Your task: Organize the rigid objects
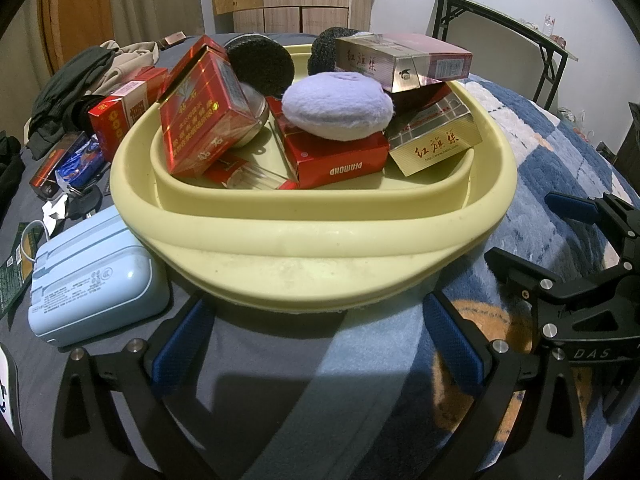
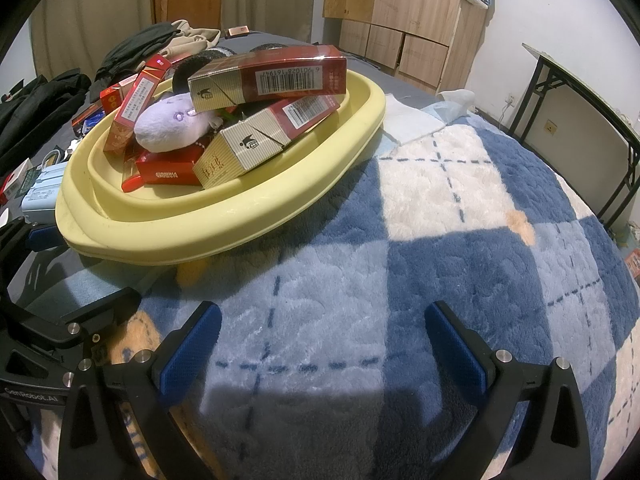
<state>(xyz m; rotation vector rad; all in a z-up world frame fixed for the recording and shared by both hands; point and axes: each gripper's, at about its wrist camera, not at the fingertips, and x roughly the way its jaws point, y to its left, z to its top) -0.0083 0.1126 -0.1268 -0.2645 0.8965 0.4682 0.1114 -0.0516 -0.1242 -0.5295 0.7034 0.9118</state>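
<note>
The basin (image 1: 312, 240) holds several cartons; the loose red carton (image 1: 120, 120) at 10 o'clock remains outside. Left gripper (image 1: 316, 344) and right gripper (image 2: 324, 344) gape, empty.

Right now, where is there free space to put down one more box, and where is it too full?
The checked blanket right of the yellow basin lies bare up to the folding table. Bare cloth also shows between the left claw and the basin. The basin is piled with boxes, and beside the blue case it is cluttered.
</note>
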